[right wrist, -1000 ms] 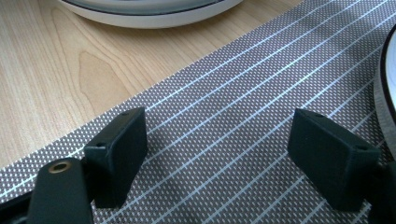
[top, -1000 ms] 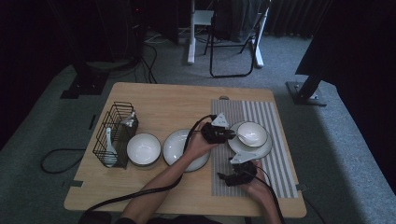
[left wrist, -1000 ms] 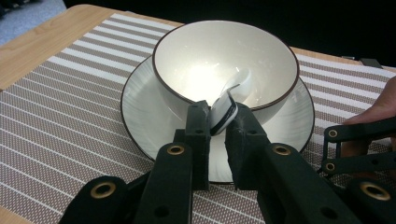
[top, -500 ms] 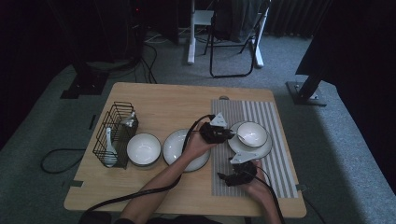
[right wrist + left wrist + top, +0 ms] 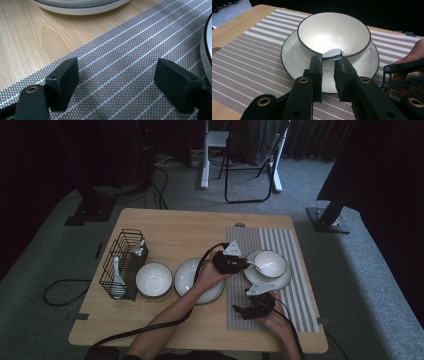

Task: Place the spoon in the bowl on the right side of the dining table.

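left hand-held gripper (image 5: 327, 65) is pinching a spoon (image 5: 332, 55) handle, resting it over the bowl (image 5: 334, 37) rim ahead; right hand-held gripper (image 5: 120, 86) is idling open.

A white ceramic spoon (image 5: 332, 54) with a dark-edged handle end lies pinched between the left claw's (image 5: 327, 65) black pads, its bowl end apparently resting inside the white dark-rimmed ceramic bowl (image 5: 333, 35). That bowl stands upright on a white dark-rimmed plate (image 5: 292, 60), which lies flat on the brown striped woven placemat (image 5: 247, 57).
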The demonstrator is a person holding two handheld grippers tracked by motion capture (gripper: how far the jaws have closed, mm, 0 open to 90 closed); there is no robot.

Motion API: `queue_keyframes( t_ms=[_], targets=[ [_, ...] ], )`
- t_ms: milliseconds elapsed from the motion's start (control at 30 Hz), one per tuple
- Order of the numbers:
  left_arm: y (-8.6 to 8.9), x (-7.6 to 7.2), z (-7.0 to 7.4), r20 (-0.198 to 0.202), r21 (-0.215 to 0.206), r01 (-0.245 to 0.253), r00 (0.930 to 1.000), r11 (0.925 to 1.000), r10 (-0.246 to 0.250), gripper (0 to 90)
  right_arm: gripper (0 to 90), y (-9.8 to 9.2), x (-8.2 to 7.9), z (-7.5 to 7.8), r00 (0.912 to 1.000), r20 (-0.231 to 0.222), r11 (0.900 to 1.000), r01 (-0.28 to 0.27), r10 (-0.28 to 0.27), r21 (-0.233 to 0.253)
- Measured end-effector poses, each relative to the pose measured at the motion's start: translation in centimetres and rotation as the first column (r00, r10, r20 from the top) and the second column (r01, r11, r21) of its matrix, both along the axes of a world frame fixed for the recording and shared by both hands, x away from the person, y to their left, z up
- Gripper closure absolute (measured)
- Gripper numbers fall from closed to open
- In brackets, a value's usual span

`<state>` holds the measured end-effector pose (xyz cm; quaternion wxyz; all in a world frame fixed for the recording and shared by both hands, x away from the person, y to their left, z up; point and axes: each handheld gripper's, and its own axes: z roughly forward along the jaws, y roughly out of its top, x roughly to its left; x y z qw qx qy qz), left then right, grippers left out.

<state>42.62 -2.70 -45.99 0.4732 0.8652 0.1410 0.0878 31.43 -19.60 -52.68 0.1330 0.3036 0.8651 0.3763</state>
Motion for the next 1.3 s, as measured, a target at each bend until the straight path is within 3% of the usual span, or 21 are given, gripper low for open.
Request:
queue_keyframes(
  t_ms=[867, 1000, 1300],
  targets=[
    [-0.5, -0.5, -0.2, 0.003, 0.023, 0.025, 0.9997, 0.9994, -0.025, 76.2, 19.5, 0.0, 0.0, 0.0, 1.0, 0.0, 1.0, 0.0, 0.0, 0.0],
    [-0.1, -0.2, -0.3, 0.001, 0.034, 0.014, 0.9999, 0.9993, -0.014, 76.0, 19.4, 0.0, 0.0, 0.0, 1.0, 0.0, 1.0, 0.0, 0.0, 0.0],
    [1.2, 0.1, 0.2, -0.004, 0.011, -0.006, 1.0, 0.9999, 0.006, 74.3, 19.4, 0.0, 0.0, 0.0, 1.0, -0.001, 1.0, 0.001, -0.001, 0.001]
  ],
)
